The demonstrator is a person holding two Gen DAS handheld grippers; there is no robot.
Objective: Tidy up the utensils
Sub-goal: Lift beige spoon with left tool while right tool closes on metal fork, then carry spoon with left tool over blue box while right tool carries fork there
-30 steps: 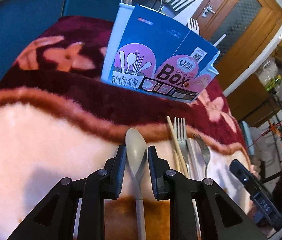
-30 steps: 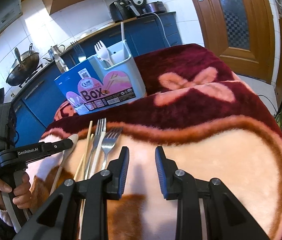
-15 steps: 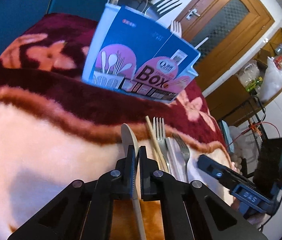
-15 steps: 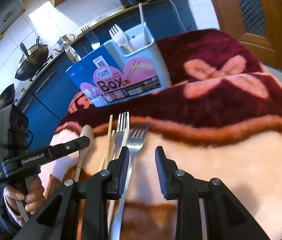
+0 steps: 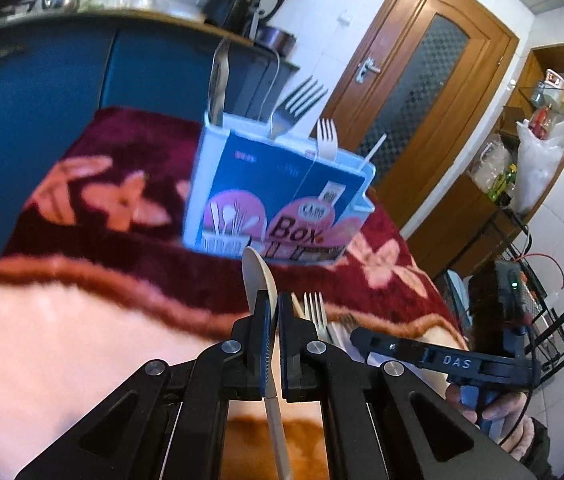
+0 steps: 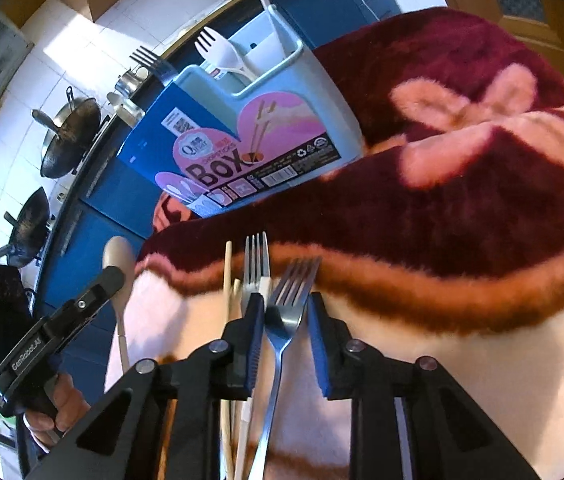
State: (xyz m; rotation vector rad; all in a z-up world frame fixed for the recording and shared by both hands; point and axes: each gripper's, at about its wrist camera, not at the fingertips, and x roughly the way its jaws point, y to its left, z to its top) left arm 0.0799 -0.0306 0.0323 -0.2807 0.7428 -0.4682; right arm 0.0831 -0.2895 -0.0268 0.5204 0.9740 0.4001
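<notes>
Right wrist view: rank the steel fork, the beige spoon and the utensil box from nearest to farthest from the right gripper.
1. Steel fork, between the closing jaws of the right gripper.
2. Beige spoon, off to the left, in the left gripper.
3. Utensil box, farthest, upright on the blanket beyond.

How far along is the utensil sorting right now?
Partly done. Already standing in the box: several forks and a few other utensils. In hand: the left gripper is shut on a spoon; the right gripper is closing around a steel fork. Left on the blanket: another fork and chopsticks.
</notes>
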